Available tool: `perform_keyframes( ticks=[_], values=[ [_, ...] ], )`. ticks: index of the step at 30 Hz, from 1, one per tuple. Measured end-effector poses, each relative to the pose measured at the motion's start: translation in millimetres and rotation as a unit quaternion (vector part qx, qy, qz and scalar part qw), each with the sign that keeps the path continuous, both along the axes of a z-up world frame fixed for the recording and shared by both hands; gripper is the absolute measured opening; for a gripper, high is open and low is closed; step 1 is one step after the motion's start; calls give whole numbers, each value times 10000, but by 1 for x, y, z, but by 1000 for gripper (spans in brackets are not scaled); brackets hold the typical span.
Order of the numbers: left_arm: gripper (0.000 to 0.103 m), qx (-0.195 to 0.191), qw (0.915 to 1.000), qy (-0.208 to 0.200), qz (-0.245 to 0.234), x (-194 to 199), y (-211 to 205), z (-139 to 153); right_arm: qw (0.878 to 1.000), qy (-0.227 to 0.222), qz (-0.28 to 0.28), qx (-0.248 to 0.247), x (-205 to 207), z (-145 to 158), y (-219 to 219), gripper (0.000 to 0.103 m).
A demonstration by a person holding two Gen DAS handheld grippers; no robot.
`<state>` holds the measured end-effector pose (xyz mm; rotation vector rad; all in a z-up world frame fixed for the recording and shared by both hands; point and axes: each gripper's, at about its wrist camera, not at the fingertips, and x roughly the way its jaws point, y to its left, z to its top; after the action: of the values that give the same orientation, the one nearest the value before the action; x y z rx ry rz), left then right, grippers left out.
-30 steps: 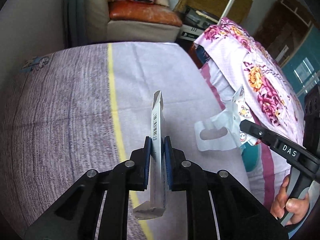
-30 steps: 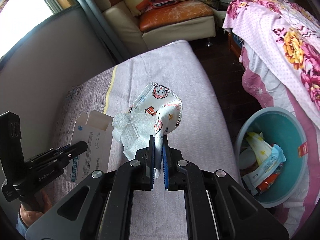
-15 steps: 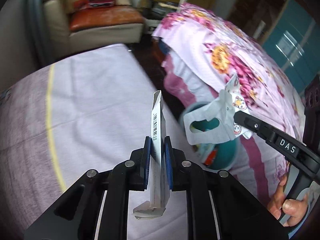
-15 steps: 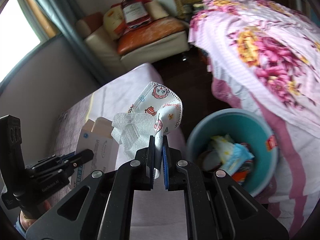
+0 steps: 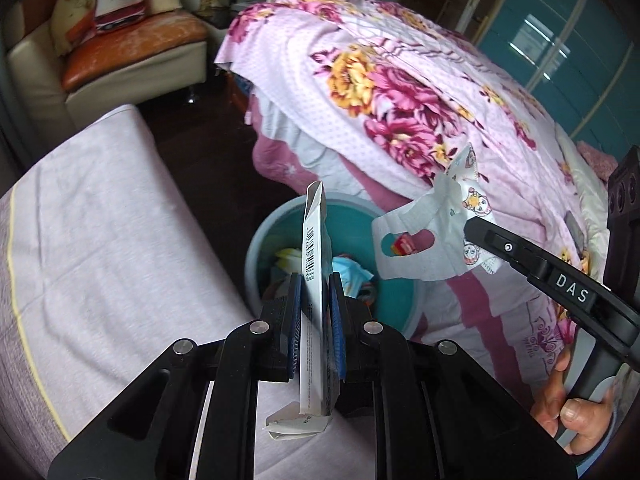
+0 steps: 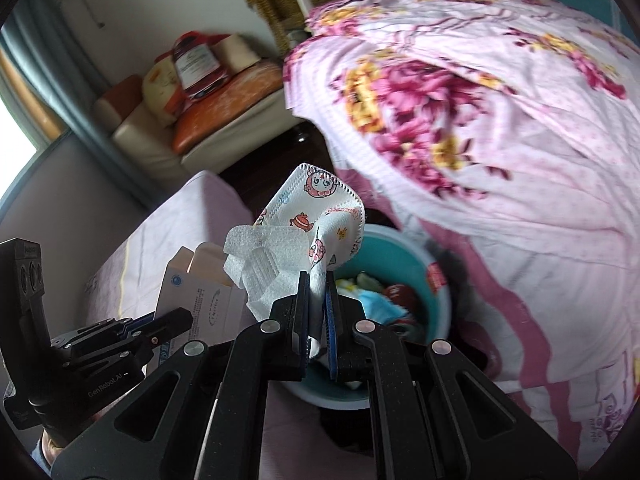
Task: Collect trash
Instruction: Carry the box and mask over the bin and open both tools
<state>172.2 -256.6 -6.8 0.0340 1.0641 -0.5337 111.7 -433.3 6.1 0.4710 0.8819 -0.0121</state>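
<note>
Beside the floral bed (image 5: 400, 92) waits the teal bin (image 5: 260, 240). Left gripper (image 5: 316, 312) clamps a flattened box (image 5: 316, 248), right gripper (image 6: 318, 312) a face mask (image 6: 312, 216); release both only directly above the bin.

1. Left wrist view: looks steeply down along its jaws, close over the teal bin (image 5: 394, 300) ahead.
2. Right wrist view: likewise angled down, bin (image 6: 394, 254) just beyond its jaws.
3. Shared: bin, floral bed cover (image 5: 400, 92), sofa (image 6: 208, 128).

A: Any lettering you can read?

B: "DAS" in white on the right gripper (image 5: 472, 236), just behind the face mask (image 5: 436, 236). "GenRobot.AI" on the left gripper (image 6: 176, 320).

A: And the flat carton (image 5: 316, 256)?

B: A barcode on its edge; the digits and small print are too small to read.
</note>
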Motion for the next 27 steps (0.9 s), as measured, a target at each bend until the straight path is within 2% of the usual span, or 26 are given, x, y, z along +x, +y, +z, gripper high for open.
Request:
perform_keyframes(
  ticks=[10,16,17,18,20,21,24,27],
  values=[
    [15,132,9997,137,-130,19,-31,-20,9997,134,-177,-63,-3,-12,-31,7],
    [25,206,9996,155,-133,25,-37,-29,9994,221,-229,-147,0,-15,-34,7],
    [35,209,9996,162,-136,26,-37,-30,9994,230,-233,-149,0,-16,-34,7],
    [54,218,9996,160,-120,26,-37,-30,9993,242,-235,-151,1,-17,-34,7],
    [75,264,9996,61,-21,26,-32,-30,9992,286,-219,-151,4,-19,-32,7],
    [81,291,9996,0,23,25,-30,-29,9992,299,-204,-151,5,-20,-31,7],
    [91,373,9992,-30,101,26,-23,-28,9992,326,-165,-159,10,-22,-29,7],
    [92,477,9986,-38,220,25,-13,-29,9991,362,-107,-180,12,-24,-23,7]
  ],
)
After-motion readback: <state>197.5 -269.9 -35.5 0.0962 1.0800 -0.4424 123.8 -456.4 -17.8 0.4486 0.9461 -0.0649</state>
